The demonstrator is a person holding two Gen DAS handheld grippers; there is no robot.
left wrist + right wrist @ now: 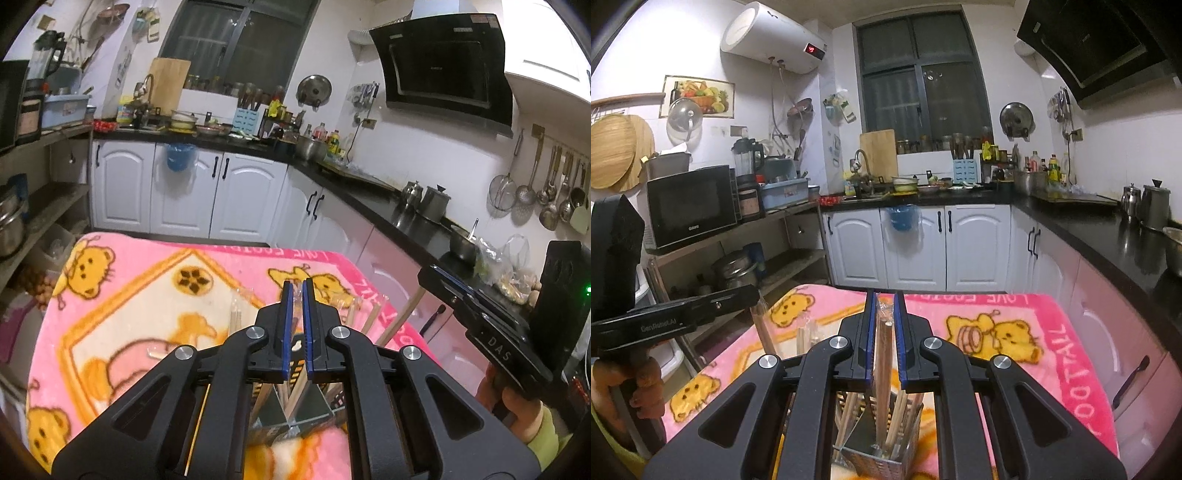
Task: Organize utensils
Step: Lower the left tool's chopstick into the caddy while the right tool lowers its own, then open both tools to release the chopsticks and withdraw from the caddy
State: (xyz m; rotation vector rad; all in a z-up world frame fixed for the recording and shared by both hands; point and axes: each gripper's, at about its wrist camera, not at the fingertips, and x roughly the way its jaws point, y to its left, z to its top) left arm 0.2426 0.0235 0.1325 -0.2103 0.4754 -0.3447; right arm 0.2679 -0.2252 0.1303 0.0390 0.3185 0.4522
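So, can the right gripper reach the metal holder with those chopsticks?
Probably yes. The right gripper has its jaws closed on the wrapped chopsticks, upright and right above the metal holder, with nothing in between. Other chopsticks already stand inside, but there seems to be room.

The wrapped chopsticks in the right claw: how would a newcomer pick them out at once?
Start at the pink cartoon-bear blanket over the table, then find the metal divided utensil holder at its near edge. The brown wooden chopsticks in clear plastic wrap stand upright above it between the right claw fingers; the holder's other chopsticks are paler, lean and go ungripped.
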